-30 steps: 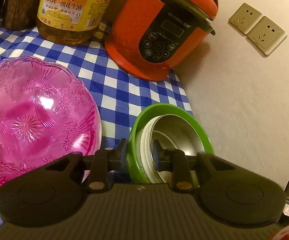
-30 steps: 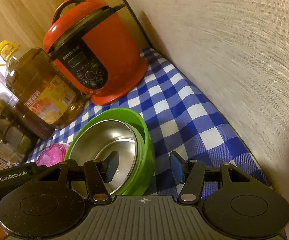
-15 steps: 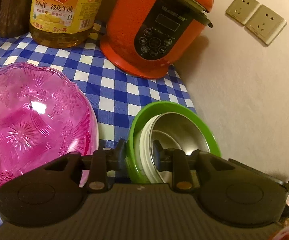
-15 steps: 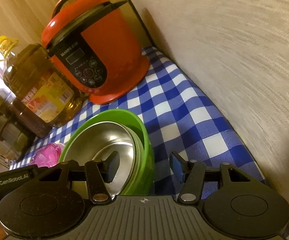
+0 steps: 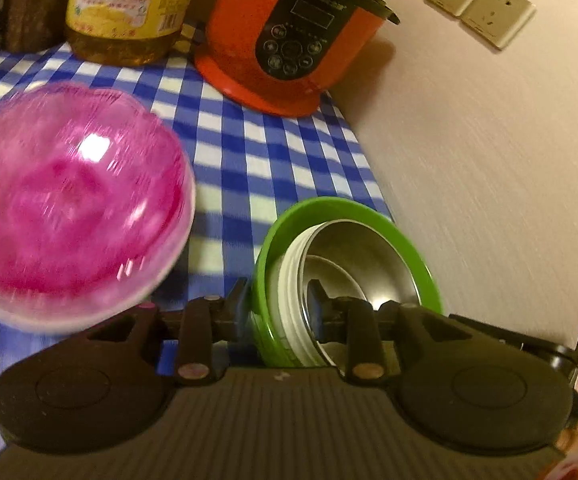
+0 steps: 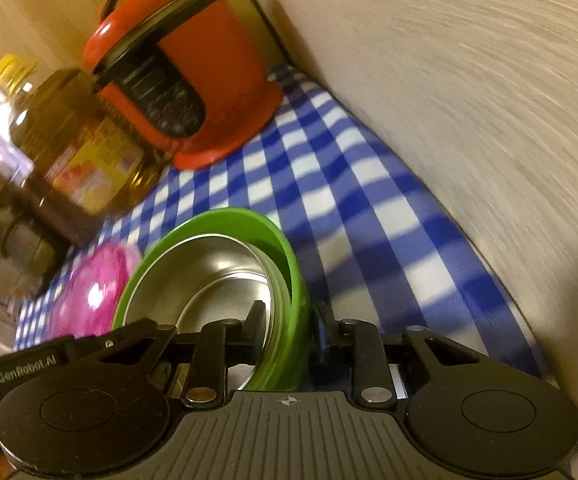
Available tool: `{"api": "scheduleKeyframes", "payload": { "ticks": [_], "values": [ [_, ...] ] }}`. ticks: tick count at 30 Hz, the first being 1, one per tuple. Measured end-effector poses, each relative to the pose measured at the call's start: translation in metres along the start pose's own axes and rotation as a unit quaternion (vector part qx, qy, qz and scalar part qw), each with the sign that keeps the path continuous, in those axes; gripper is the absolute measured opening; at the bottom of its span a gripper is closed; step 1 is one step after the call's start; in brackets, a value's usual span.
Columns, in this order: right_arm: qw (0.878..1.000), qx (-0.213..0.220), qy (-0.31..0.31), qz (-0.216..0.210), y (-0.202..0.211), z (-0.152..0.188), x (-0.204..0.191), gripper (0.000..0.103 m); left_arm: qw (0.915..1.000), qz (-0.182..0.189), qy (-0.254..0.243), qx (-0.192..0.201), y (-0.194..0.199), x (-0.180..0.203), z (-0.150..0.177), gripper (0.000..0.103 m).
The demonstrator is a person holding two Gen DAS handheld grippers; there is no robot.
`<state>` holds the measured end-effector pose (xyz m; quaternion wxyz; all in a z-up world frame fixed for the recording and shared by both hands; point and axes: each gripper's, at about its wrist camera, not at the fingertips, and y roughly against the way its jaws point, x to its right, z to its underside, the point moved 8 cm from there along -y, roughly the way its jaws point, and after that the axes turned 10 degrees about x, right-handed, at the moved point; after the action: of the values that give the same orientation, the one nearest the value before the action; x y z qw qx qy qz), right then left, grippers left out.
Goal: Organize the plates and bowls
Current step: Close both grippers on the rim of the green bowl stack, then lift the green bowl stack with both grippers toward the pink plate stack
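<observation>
the step in hand looks like a two-handed pick-up of the green bowl (image 5: 345, 280), which sits on the checked desk (image 5: 281, 152) in front of the orange rice cooker (image 5: 289, 28) and has a steel bowl (image 5: 365, 272) nested inside it. the left gripper (image 5: 279, 304) straddles the near-left wall of the stack, one finger outside the green rim and one inside the steel bowl, drawn in narrow and clamped on it. the right gripper (image 6: 285, 330) straddles the opposite wall; its fingers are closing, with the rim of the green bowl (image 6: 289, 280) between them and the pads at or very near contact. the pink glass bowl (image 5: 69, 200) lies on the desk well to the left of the cooker, just beside the green bowl, and looks like the likely place to stack or group things.

both grippers angle downward toward the desk, each approaching the green bowl from the near side, set apart across its width.

the next move calls for the right grip to seat firmly, then an even lift by both hands so the steel bowl does not slide or rattle out.
</observation>
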<state>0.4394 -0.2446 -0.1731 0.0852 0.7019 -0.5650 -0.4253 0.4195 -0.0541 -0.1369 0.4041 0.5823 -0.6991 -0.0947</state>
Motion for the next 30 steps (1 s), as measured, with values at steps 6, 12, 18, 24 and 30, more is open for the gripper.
{"api": "scheduleKeyframes", "payload": {
  "ticks": [6,12,18,24,30],
  "values": [
    [1.000,-0.004,0.010,-0.011,0.042,0.038,-0.003,0.028,0.9994,0.020,0.017,0.024,0.041,-0.007,0.032,0.026],
    [0.999,0.012,0.009,-0.036,0.065,0.061,-0.003,0.033,0.9973,0.031,0.043,0.050,0.055,-0.016,0.051,0.030],
    [0.998,0.036,0.013,-0.049,0.064,0.057,0.000,0.036,0.9955,0.033,0.059,0.065,0.050,-0.017,0.055,0.032],
    [0.997,0.048,0.005,-0.053,0.055,0.054,0.004,0.037,0.9944,0.032,0.067,0.076,0.045,-0.016,0.058,0.032],
    [0.997,0.051,0.007,-0.051,0.046,0.056,0.003,0.037,0.9939,0.032,0.065,0.083,0.041,-0.016,0.062,0.032]
  ]
}}
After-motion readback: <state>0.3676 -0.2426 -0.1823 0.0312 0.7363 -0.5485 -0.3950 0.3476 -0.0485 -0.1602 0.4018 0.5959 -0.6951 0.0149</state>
